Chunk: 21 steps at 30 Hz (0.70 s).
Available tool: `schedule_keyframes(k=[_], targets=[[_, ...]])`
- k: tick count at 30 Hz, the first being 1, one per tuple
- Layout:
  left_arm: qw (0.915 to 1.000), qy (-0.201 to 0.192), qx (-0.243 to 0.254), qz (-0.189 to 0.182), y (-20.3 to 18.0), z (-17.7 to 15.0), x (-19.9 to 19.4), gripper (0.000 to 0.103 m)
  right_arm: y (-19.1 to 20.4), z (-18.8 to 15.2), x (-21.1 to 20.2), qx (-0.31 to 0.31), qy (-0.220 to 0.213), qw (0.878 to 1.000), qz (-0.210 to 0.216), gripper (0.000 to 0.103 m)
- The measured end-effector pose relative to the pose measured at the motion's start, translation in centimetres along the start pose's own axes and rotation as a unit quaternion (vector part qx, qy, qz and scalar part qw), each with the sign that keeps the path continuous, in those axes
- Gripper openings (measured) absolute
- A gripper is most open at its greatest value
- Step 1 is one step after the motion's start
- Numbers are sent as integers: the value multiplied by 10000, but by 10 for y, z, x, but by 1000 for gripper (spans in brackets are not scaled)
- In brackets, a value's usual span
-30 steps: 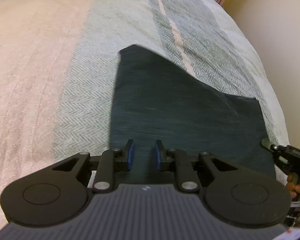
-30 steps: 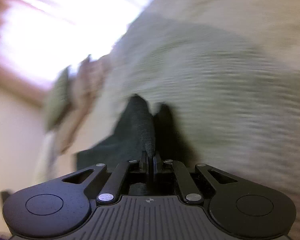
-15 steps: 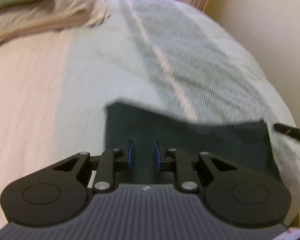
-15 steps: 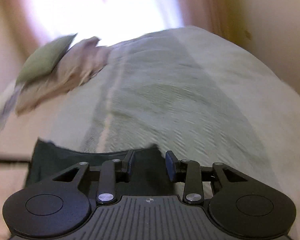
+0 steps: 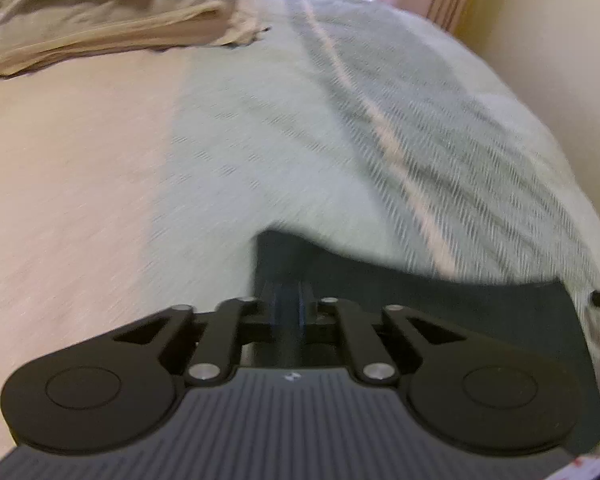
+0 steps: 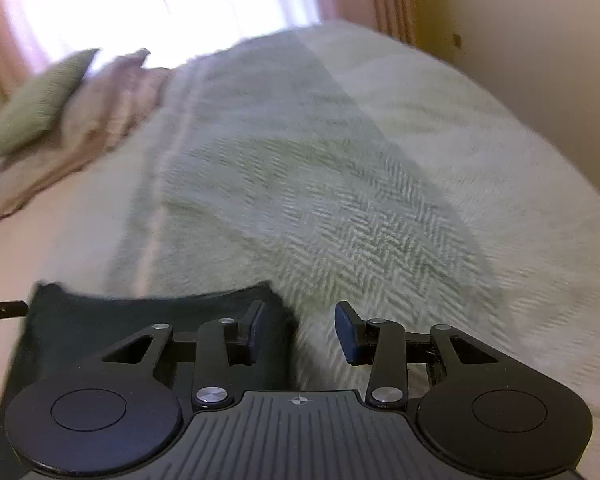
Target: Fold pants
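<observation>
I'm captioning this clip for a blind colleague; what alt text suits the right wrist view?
The open right gripper hovers over the near corner of dark folded pants on a green herringbone bedspread. Pillows lie far left, under a bright window.

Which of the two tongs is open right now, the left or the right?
The right tongs are open, pads spread wide over the pants' corner. The left tongs are nearly shut on the pants' near edge.

The pants (image 5: pixel 420 292) lie on the bed (image 5: pixel 260 160), pillows (image 5: pixel 100 20) far behind them at left.
</observation>
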<state>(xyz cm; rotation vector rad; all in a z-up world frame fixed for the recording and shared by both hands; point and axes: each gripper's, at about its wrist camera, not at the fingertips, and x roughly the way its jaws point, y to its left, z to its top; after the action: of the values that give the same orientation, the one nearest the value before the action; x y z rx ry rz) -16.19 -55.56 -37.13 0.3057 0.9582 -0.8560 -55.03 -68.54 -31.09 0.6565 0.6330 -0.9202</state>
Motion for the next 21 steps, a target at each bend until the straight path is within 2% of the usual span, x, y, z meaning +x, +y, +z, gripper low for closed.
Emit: schedule_keyframes(k=[2,5,8,10,12,16,18,19,21], targets=[[9998,183,65,41,-6,-23,-32,8,10,-13,-26,-175,88,9994,277,36],[9988,464,101,-89,-24,-65,-68,11,28,-46,-54,-517,451,9959,593,36],[9971,740,35,-197,-38,-105,-75,17,38,-81,-46,-750,858,9924,460,36],[9965,834,64,-4,-42,-124,-66,18,41,-99,-33,-870,1055,9903,266,36],[9954,944,72,147,-45,-128,-61,18,45,-97,-32,-874,1110,9898,171,37],[9925,1180,-34,322,-49,-115,-76,20,54,-83,-47,-673,1303,9892,9,38],[9911,1274,15,389,-51,-115,-94,26,55,-82,-58,-405,1438,9888,3,50],[9907,1297,54,403,-54,-112,-102,31,57,-84,-64,-280,1495,9884,24,53],[9907,1305,135,371,-59,-113,-117,34,65,-86,-74,-83,1567,9876,14,56]])
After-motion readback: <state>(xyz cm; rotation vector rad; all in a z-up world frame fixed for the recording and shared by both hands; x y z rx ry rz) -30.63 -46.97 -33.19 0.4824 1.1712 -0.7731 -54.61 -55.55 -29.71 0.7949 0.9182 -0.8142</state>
